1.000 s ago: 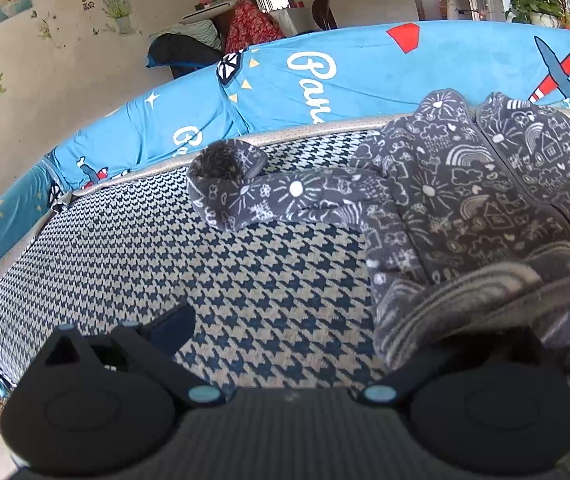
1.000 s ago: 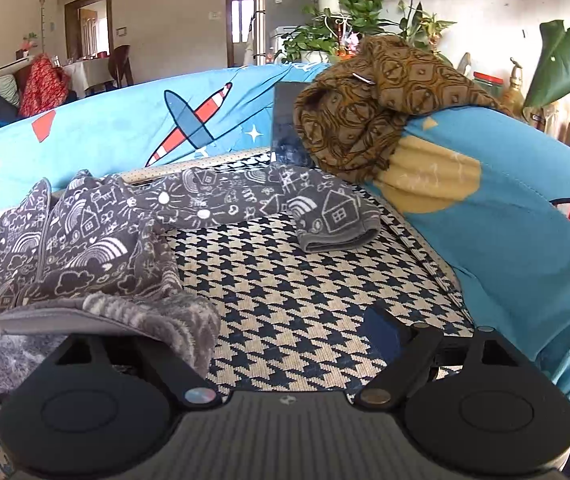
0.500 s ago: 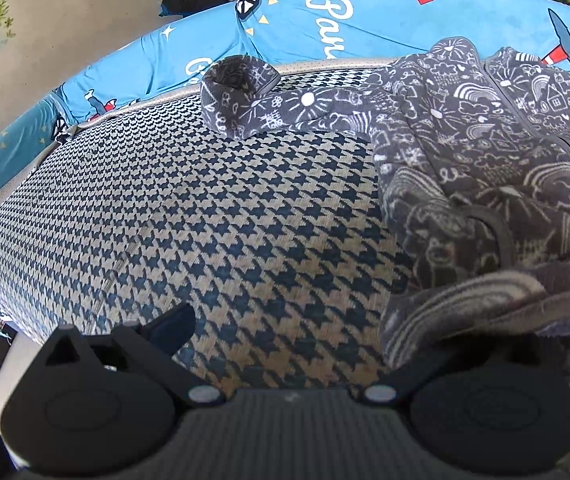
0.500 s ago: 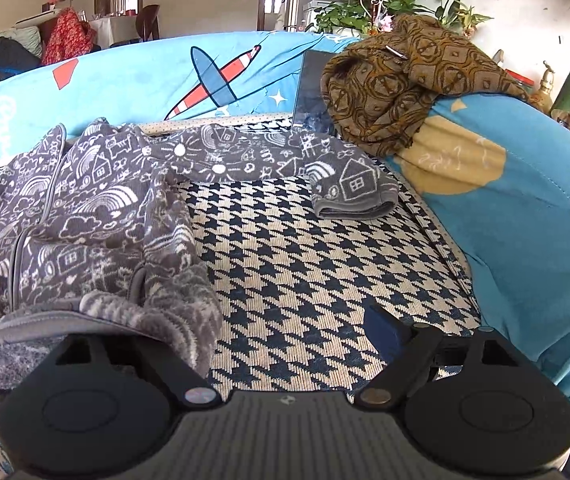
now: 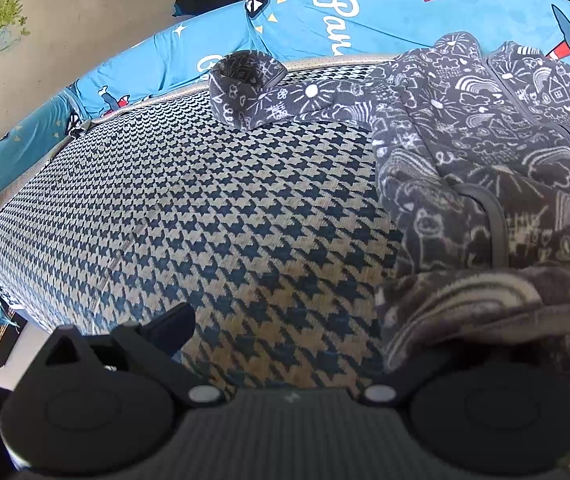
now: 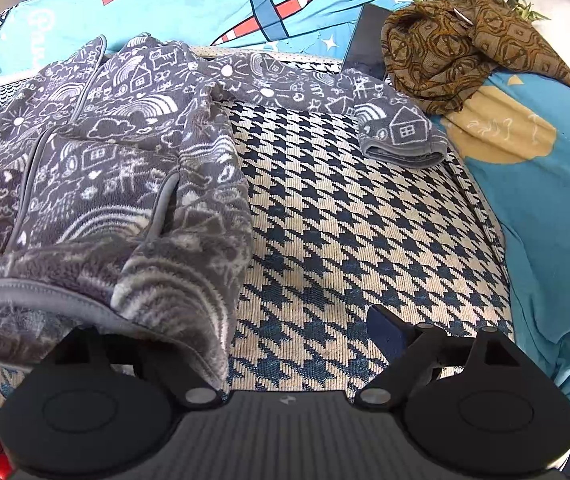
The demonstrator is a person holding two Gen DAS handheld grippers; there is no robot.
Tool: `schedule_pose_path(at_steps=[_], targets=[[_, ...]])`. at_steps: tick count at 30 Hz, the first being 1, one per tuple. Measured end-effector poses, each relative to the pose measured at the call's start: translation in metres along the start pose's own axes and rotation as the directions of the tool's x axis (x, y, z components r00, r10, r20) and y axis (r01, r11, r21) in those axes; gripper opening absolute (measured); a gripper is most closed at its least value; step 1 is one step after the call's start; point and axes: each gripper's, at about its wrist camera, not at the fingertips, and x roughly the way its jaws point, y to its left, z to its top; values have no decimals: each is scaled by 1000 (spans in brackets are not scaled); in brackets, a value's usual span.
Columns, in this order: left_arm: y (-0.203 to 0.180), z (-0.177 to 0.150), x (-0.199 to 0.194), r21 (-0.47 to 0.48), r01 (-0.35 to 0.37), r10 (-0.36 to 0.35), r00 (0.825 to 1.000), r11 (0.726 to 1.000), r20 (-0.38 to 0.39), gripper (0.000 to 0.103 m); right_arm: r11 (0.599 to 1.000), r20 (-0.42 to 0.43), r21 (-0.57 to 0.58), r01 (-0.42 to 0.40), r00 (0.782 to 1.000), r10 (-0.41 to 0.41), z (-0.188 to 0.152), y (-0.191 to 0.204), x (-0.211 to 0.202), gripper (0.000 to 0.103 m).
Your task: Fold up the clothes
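A grey fleece jacket [image 5: 485, 140] with white doodles lies zip-up on the houndstooth mat [image 5: 205, 200], both sleeves spread sideways. One cuff [image 5: 245, 80] curls up at the far left. In the right wrist view the jacket [image 6: 125, 160] fills the left side and its other cuff [image 6: 401, 136] lies flat. My left gripper [image 5: 285, 320] stands wide, and the hem drapes over its hidden right finger. The jaws of my right gripper [image 6: 285, 320] are opening; the hem covers the left finger, and nothing is pinched.
A blue cartoon-print cover [image 5: 365, 12] rings the mat like a padded wall. A crumpled brown patterned cloth [image 6: 465, 48] sits on that cover [image 6: 545, 200] at the right, with a dark flat panel [image 6: 365, 36] beside it. Bare mat [image 6: 345, 220] stretches between the jacket and the right wall.
Both grippers have sunk toward the mat with the hem still draped over their inner fingers. The right wrist has rolled. The jacket's lower part now lies lower and flatter.
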Motion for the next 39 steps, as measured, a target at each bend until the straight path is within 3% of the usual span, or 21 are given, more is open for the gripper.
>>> schedule_pose_path(at_steps=[9, 14, 21, 25, 31, 39], targets=[[23, 9, -13, -131, -80, 90, 993, 988, 73, 103, 996, 44, 69, 51, 998, -54, -1, -3, -4, 86], [43, 18, -25, -208, -131, 154, 983, 969, 98, 103, 998, 88, 64, 12, 996, -17, -5, -2, -15, 85], [58, 18, -30, -246, -171, 196, 977, 954, 84, 103, 1000, 96, 6, -6, 995, 5, -20, 17, -25, 85], [56, 17, -24, -213, -183, 199, 978, 960, 56, 103, 1000, 105, 10, -19, 994, 18, -25, 19, -29, 85], [45, 10, -7, -156, -158, 150, 987, 975, -59, 103, 998, 72, -55, -7, 997, 11, -25, 29, -21, 87], [30, -9, -10, -79, -120, 112, 988, 990, -103, 103, 997, 43, -65, -45, 998, 48, -41, 39, -27, 88]])
